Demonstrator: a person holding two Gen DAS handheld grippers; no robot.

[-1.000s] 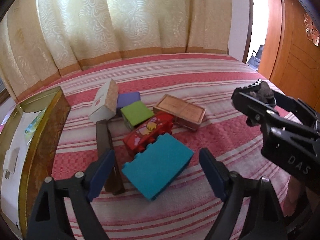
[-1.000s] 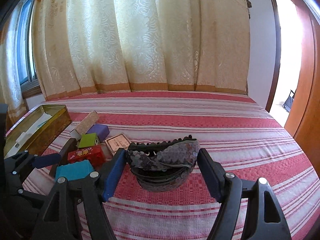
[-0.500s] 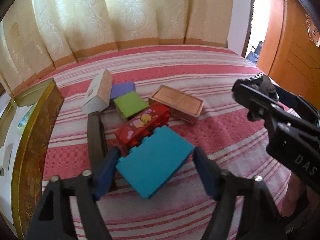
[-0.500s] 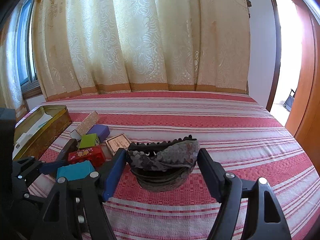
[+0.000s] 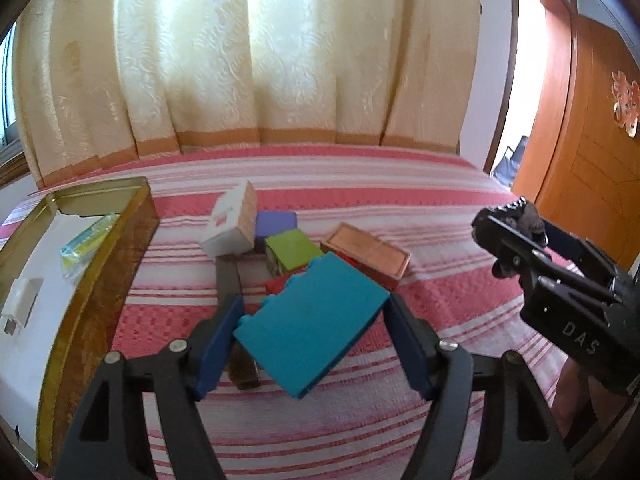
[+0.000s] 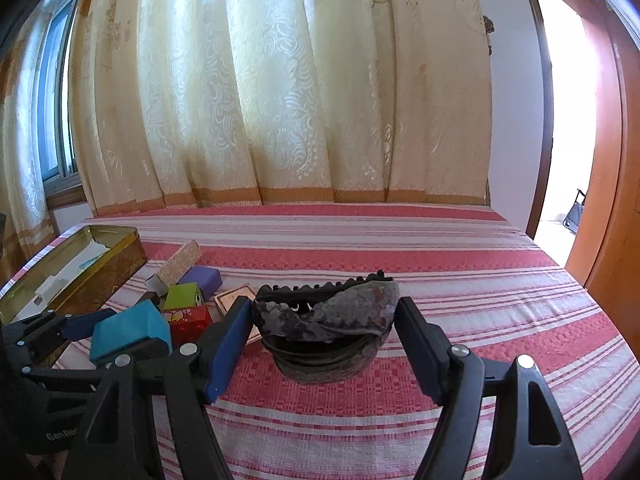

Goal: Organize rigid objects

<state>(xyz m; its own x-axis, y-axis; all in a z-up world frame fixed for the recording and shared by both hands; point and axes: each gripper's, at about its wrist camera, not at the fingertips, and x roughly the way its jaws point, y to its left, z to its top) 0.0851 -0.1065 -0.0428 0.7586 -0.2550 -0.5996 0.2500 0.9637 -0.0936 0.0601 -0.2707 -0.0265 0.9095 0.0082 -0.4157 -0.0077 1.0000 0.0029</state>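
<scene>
A bed covered by a red-and-white striped woven spread (image 5: 360, 432) carries everything. At its nine o'clock edge lies an open gold rectangular tin (image 5: 100, 292). Toward the centre sits a huddle of boxes: white carton (image 5: 230, 222), purple box (image 5: 276, 222), green cube (image 5: 292, 252), copper-lidded flat box (image 5: 366, 250), dark brown bar (image 5: 228, 280).

Sequined hair clip (image 6: 326, 322) between right tool (image 6: 325, 344) pads, above striped bedspread (image 6: 460, 280).
</scene>
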